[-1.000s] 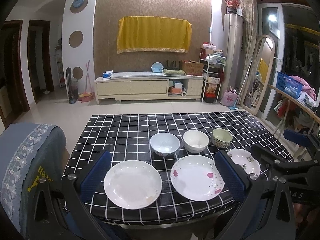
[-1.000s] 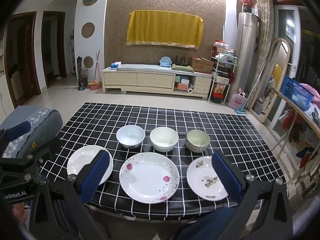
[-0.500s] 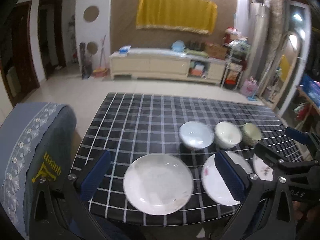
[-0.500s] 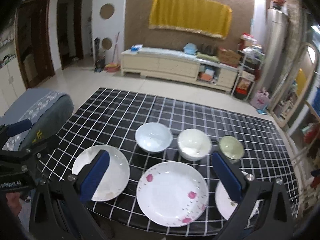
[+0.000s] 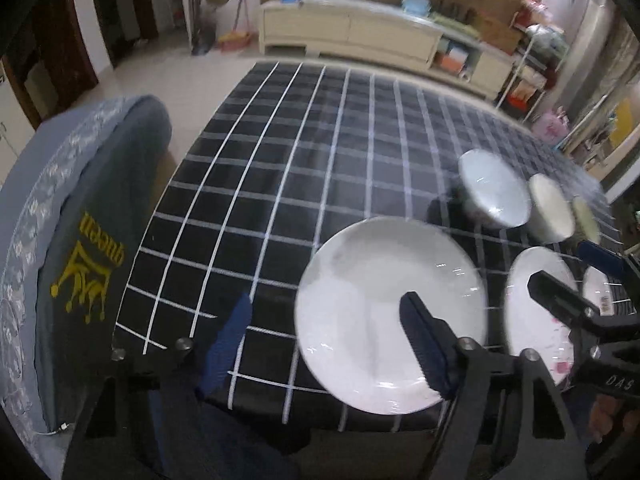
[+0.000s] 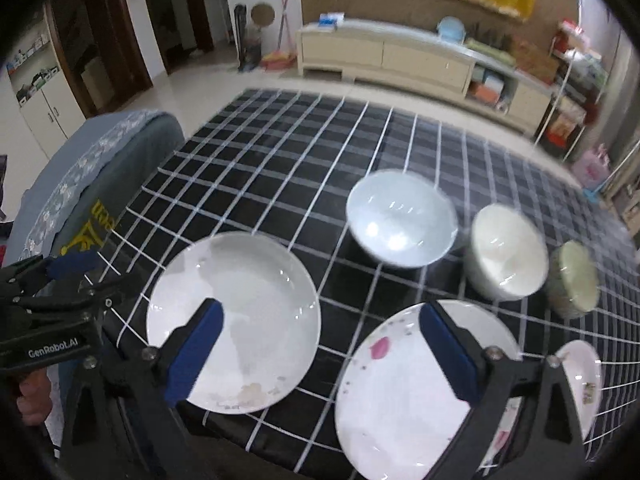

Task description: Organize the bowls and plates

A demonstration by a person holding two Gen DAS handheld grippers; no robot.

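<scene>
On the black checked table (image 5: pixel 304 168) stand three plates in front and three bowls behind. The plain white plate (image 5: pixel 384 304) (image 6: pixel 240 316) is leftmost, the flowered plate (image 6: pixel 404 396) (image 5: pixel 536 304) beside it, a small patterned plate (image 6: pixel 582 376) at right. The pale blue bowl (image 6: pixel 400 218) (image 5: pixel 494 188), cream bowl (image 6: pixel 506 250) and green bowl (image 6: pixel 574 278) stand in a row. My left gripper (image 5: pixel 324 344) is open over the white plate's left edge. My right gripper (image 6: pixel 320 352) is open, between the white and flowered plates. Both are empty.
A chair back with a grey cover (image 5: pixel 68 248) stands at the table's left edge. The far half of the table holds nothing. A cream sideboard (image 6: pixel 400 56) and shelves stand beyond. The left gripper's body (image 6: pixel 48 312) shows at left in the right wrist view.
Both grippers have tilted down and moved closer to the table's front left. The plates now look larger. Nothing on the table has moved.
</scene>
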